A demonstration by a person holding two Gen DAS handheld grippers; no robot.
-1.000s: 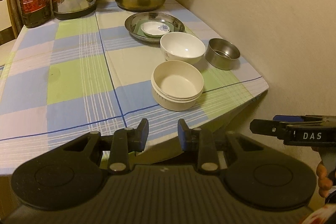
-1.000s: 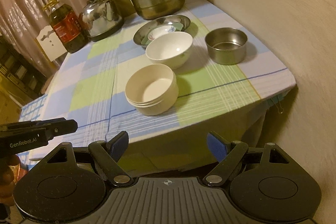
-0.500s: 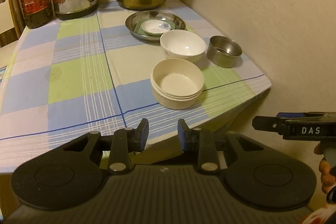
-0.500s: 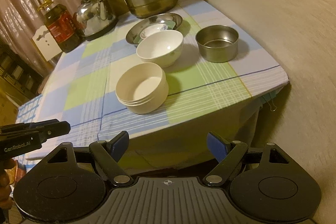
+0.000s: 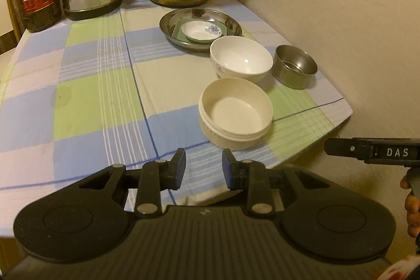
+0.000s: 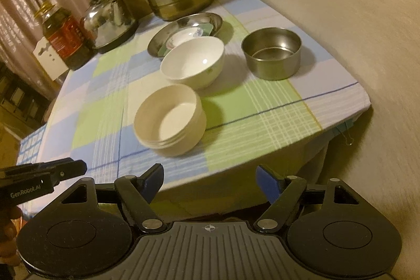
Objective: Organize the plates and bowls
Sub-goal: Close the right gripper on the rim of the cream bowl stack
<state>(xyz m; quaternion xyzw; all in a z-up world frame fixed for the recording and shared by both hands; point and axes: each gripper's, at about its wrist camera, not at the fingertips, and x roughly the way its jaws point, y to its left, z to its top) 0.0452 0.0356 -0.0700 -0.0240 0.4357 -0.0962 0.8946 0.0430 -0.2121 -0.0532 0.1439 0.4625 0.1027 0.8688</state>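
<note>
The left gripper (image 5: 203, 165) is held narrowly apart and empty, while the right gripper's (image 6: 210, 179) wide, empty fingers are closing short of the round cream plastic bowl (image 6: 169, 121).

A blue, green and white checked cloth (image 5: 105, 85) carries a cream bowl (image 5: 235, 113), a white bowl (image 5: 241, 62), a steel tin (image 5: 294, 66) and a blue-flowered white dish (image 5: 201, 30).
</note>
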